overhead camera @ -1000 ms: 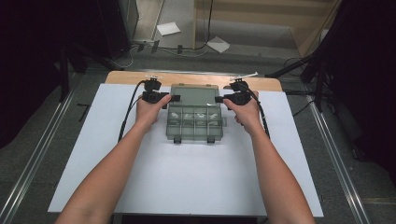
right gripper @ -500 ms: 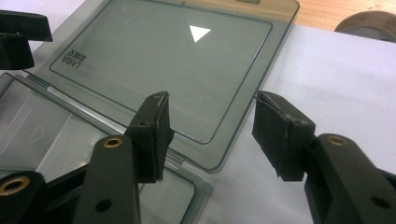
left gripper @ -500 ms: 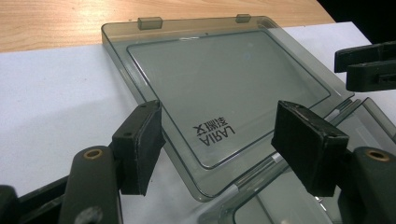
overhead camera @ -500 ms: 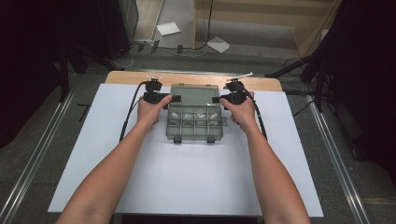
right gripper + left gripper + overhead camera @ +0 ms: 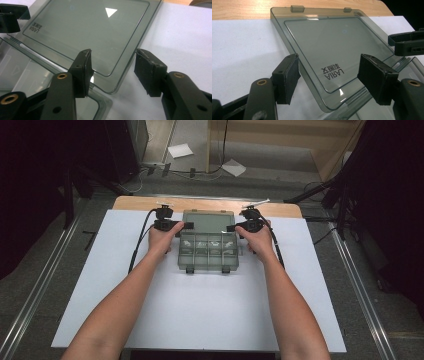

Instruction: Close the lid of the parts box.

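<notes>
Box: a smoky clear plastic compartment box (image 5: 208,251) lies in the far middle of the white table top (image 5: 200,310), its lid (image 5: 208,220) thrown back flat toward the far side.
Lid: in the left gripper view the lid (image 5: 332,50) lies flat on the white surface, printed lettering near its hinge side and two small clasps on its far edge; in the right gripper view the lid (image 5: 95,32) carries a white triangle mark.
Compartments: a row of small cells holds pale little pieces, too small to tell apart.
Left gripper: the left gripper (image 5: 186,225) stands at the box's left side, at the hinge line; its jaws are parted, straddling the lid's near left corner with a gap at each pad, pressing nothing.
Right gripper: the right gripper (image 5: 231,227) sits at the box's right side, mirrored; its jaws are also apart, one over the lid's corner, the other over bare table, neither pad pressing.
Hands: the left hand (image 5: 162,236) and right hand (image 5: 258,239) wrap the gripper bodies, forearms running in from the near edge and converging slightly toward the box.
Edges: a strip of bare wood (image 5: 145,202) lies just behind the lid; the table's far edge is near.
Open room: broad white surface left, right and nearer to the person.
</notes>
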`<state>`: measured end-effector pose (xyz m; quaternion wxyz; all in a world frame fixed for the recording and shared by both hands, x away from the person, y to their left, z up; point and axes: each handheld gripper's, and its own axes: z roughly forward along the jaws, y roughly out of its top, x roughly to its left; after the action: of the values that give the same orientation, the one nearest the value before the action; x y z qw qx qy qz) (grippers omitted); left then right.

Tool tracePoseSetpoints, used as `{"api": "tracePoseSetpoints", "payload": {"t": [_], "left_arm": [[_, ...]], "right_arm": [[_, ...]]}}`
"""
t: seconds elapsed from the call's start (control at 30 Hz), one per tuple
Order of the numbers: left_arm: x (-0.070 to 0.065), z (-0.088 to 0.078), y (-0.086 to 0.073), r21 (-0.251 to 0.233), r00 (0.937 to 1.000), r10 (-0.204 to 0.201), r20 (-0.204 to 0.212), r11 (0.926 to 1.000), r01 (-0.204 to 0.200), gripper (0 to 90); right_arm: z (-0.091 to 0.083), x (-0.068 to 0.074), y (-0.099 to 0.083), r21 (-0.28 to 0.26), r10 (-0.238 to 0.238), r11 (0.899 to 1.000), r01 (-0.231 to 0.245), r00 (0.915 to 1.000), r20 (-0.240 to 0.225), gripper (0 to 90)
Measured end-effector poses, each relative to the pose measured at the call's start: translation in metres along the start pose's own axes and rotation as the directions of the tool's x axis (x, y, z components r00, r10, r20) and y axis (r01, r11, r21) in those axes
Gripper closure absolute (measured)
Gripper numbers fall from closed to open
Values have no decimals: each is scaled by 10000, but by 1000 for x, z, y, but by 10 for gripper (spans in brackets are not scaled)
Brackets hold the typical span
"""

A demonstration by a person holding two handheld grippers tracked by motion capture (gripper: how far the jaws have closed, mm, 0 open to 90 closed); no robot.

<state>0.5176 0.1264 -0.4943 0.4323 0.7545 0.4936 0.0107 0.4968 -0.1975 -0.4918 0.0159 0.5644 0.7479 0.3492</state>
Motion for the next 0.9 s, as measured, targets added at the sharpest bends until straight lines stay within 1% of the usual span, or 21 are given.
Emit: {"api": "tracePoseSetpoints", "payload": {"t": [0.03,0.07,0.17,0.3,0.33,0.37,0.47,0.5,0.57,0.6,0.63,0.67,0.73,0.9], "left_arm": [[0,1,0,25,10000,-4,1,10000,4,319],[1,1,0,68,10000,-4,-10,10000,4,319],[2,3,-1,72,10000,-72,-13,9999,72,320],[3,4,-3,183,10000,-67,-18,9998,67,320],[3,5,-3,161,9999,-120,-11,9998,120,320],[3,6,-3,164,9999,-123,-52,9998,124,320],[3,7,-4,108,9998,-172,-85,9998,173,320],[3,7,-4,101,9998,-158,-102,9998,159,320],[3,7,-4,103,9998,-115,-154,9999,116,320],[3,7,-3,109,9999,-25,-139,9999,26,321],[2,6,-3,52,9995,-35,-301,10000,37,328],[2,6,-3,31,9994,-12,-355,10000,13,360],[2,5,-2,-3,9992,-73,-382,10000,73,382],[2,2,-1,-144,9986,-67,-524,9999,60,460]], "right_arm": [[1,0,0,18,41,10000,-41,10000,13,484],[2,-1,0,15,-53,10000,53,10000,-42,481],[5,-3,-1,98,35,9999,-34,10000,-60,466],[7,-6,0,201,139,9997,-132,9994,-320,461],[7,-7,0,258,185,9995,-175,9991,-391,460],[7,-8,0,340,330,9989,-315,9984,-467,455],[9,-11,1,290,275,9993,-256,9974,-668,452],[9,-10,1,406,491,9981,-459,9954,-827,453],[11,-10,1,325,467,9985,-441,9951,-871,451],[11,-10,1,293,426,9988,-402,9952,-876,452],[11,-10,0,263,399,9989,-377,9953,-880,452],[11,-11,0,248,387,9990,-366,9951,-907,453],[11,-10,0,265,437,9988,-415,9948,-923,458],[8,-9,-1,44,121,9999,-118,9963,-855,489]]}}
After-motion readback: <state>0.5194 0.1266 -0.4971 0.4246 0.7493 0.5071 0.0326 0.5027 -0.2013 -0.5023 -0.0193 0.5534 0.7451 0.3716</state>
